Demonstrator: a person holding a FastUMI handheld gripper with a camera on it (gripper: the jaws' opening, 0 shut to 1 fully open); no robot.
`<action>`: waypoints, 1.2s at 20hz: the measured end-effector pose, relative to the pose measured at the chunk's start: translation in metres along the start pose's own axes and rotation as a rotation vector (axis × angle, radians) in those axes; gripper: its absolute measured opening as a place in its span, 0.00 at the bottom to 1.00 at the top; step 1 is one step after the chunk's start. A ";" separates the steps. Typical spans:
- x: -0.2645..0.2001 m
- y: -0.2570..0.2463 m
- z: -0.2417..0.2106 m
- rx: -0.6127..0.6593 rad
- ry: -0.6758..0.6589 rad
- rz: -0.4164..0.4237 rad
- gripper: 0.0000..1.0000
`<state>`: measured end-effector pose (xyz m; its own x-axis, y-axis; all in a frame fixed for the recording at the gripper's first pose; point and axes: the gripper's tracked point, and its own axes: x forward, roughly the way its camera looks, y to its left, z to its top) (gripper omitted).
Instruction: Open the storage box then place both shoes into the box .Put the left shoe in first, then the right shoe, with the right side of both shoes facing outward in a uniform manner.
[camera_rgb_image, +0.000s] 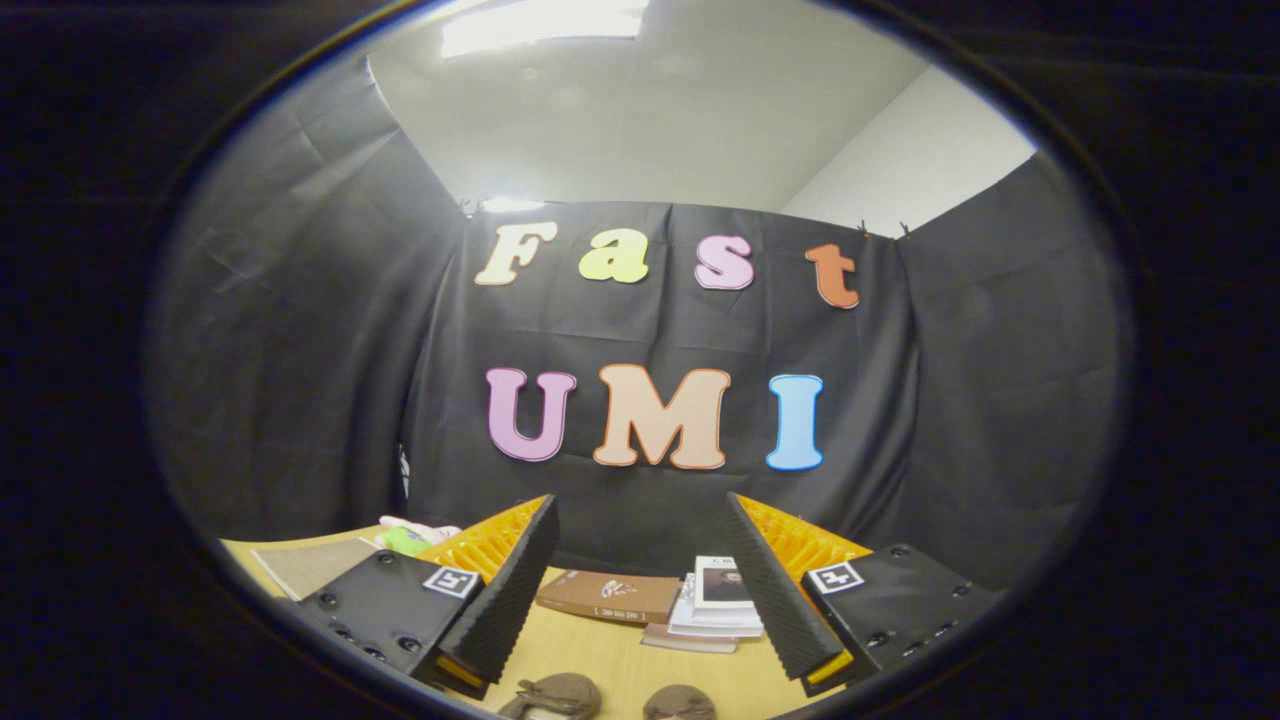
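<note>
Our gripper (645, 590) hangs wide open and empty above the pale wooden table (610, 660). The two brown shoes (560, 695) lie near, below the fingers; we judge nothing boxed yet.

Light: bright ceiling panel (545, 22) overhead, blown out to white glare.
Booth: dim, dark cloth soaks up light.
Focus: sharp centrally.
Distortion: fisheye bends and darkens the edges.
</note>
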<state>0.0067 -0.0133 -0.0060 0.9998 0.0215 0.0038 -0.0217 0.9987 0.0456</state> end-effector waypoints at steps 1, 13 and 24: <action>0.001 -0.002 -0.001 0.000 0.002 -0.002 1.00; -0.016 0.052 -0.049 0.198 0.184 0.226 1.00; -0.047 0.143 -0.148 0.701 0.600 0.410 1.00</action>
<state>-0.0427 0.1354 -0.1471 0.7467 0.5696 -0.3436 -0.1681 0.6614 0.7310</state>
